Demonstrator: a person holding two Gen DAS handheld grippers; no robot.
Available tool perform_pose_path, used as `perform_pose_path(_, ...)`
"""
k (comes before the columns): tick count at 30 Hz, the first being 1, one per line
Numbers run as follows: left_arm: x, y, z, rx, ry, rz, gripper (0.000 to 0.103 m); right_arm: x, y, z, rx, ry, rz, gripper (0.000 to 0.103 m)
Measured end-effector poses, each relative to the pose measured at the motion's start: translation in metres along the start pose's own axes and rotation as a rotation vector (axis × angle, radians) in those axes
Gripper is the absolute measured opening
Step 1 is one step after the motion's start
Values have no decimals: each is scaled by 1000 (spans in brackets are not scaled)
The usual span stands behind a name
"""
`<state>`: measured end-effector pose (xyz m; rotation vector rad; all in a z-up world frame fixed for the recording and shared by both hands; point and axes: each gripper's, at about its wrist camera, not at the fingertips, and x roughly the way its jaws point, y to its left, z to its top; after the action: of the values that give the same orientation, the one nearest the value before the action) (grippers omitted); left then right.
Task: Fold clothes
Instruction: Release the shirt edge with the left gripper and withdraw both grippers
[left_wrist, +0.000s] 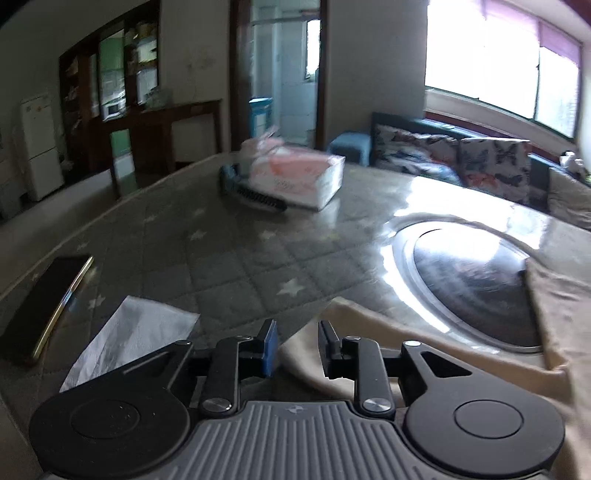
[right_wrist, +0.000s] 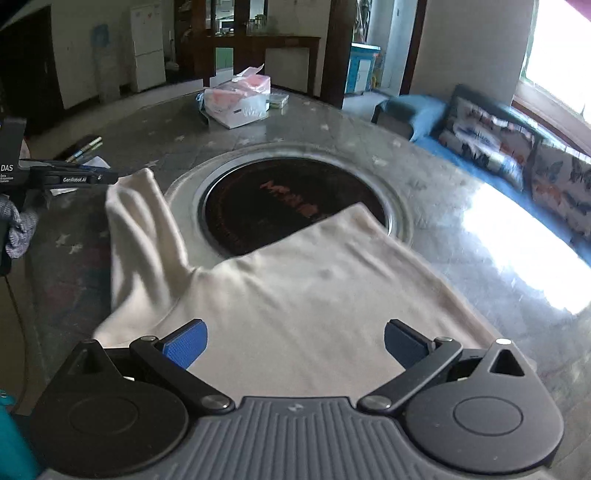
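A cream garment (right_wrist: 295, 295) lies spread on the round table, partly over the dark round hob (right_wrist: 280, 206) at the table's middle. One part of it (right_wrist: 140, 221) is lifted at the left, toward my left gripper, which shows there from the side (right_wrist: 70, 179). In the left wrist view the left gripper (left_wrist: 297, 347) has its jaws a narrow gap apart, with a fold of the cream cloth (left_wrist: 406, 332) between and under them. My right gripper (right_wrist: 295, 345) is wide open and empty, just above the garment's near part.
A tissue box (left_wrist: 299, 177) with a comb (left_wrist: 258, 197) stands at the far side of the table (left_wrist: 221, 251). A phone (left_wrist: 44, 306) and a white tissue (left_wrist: 129, 339) lie near the left edge. A sofa with cushions (right_wrist: 498, 147) stands to the right.
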<state>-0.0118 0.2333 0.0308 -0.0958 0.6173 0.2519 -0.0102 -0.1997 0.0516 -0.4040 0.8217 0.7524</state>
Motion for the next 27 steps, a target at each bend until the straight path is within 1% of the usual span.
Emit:
perform_pose_path(2,-5,-9,3,23,-8,-41,27,2,4,-10,-8,31,3,103)
perform_pose_path(5,-3,-26,4,72,0,-108,27,5,11,-25,-28,78,2,103)
perform_pose_path(8,13,-39,1,118,30,-123,27,5,20,-41,-43,103,7,103)
perform_pose_path(10,27,-42,-4,159,48,-98,27,4,24,-51,-49,111,12,103)
perform_pose_path(11,32,-43,-6,190,39,-75,29,3,26,-56,-47,112,12,103)
perform_pose_path(15,48,-39,-7,297,-3,18,29,-3,20,-72,17,96,35,103)
perform_pose_path(18,59,-34,3,290,8,25,29,-6,16,-80,26,57,45,103)
perform_pose_path(21,66,-37,6,312,3,35,29,-6,18,-83,36,28,33,103)
perform_pose_path(24,68,-38,10,320,8,44,34,-7,18,-85,43,14,32,103)
perform_pose_path(25,67,-37,12,314,14,45,38,-7,18,-85,43,11,32,103)
perform_pose_path(27,57,-35,14,271,22,44,38,-7,19,-86,41,7,30,103)
